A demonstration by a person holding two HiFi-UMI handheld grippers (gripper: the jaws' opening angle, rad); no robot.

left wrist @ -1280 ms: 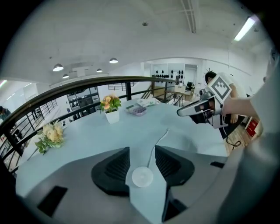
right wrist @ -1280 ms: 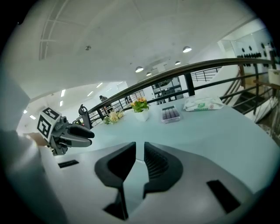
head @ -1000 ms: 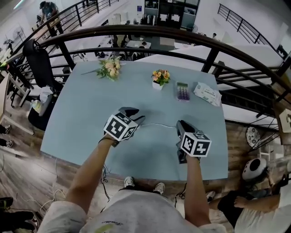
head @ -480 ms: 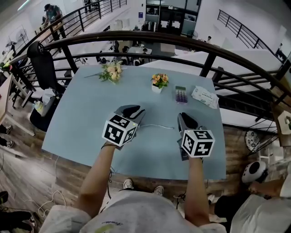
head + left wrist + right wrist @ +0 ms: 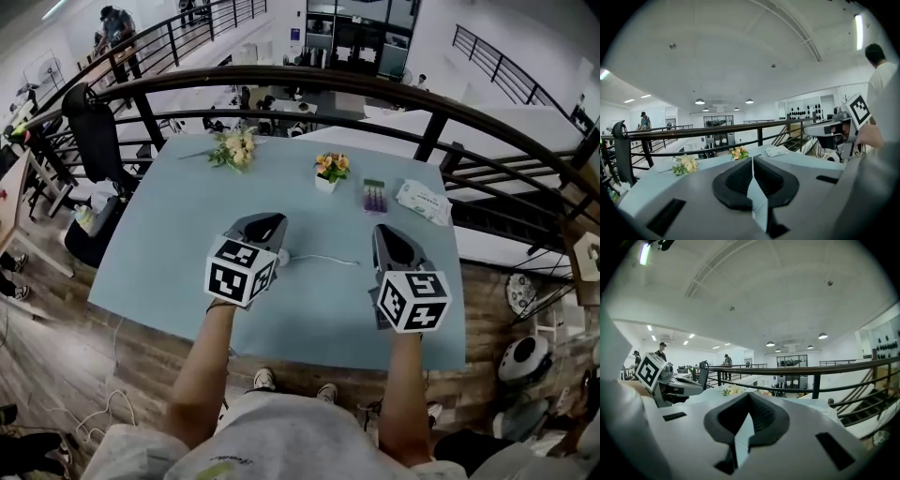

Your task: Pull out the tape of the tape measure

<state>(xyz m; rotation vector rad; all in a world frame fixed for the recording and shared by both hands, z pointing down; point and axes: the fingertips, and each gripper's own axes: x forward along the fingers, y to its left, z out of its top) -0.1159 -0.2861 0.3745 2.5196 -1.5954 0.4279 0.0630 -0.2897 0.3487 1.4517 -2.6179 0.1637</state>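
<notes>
A thin white tape [image 5: 323, 257] lies pulled out across the pale blue table [image 5: 169, 234], running between my two grippers. Its left end sits beside a small white case [image 5: 281, 254], partly hidden by the left gripper. My left gripper [image 5: 262, 221] hovers above the table. Its jaws have just been closing and now meet with nothing between them [image 5: 752, 159]. My right gripper [image 5: 388, 234] is also raised off the table and shut on nothing [image 5: 749, 394]. Both point nearly level toward the railing, and neither touches the tape.
A loose flower bunch [image 5: 232, 147], a small pot of orange flowers [image 5: 331, 169], a purple-and-green box [image 5: 375, 195] and a white wipes pack [image 5: 424, 202] sit along the table's far side. A dark railing [image 5: 375, 89] runs behind the table.
Both grippers have risen off the table and tipped up toward level. The left jaws have closed. The tape still lies in the same place on the table.
</notes>
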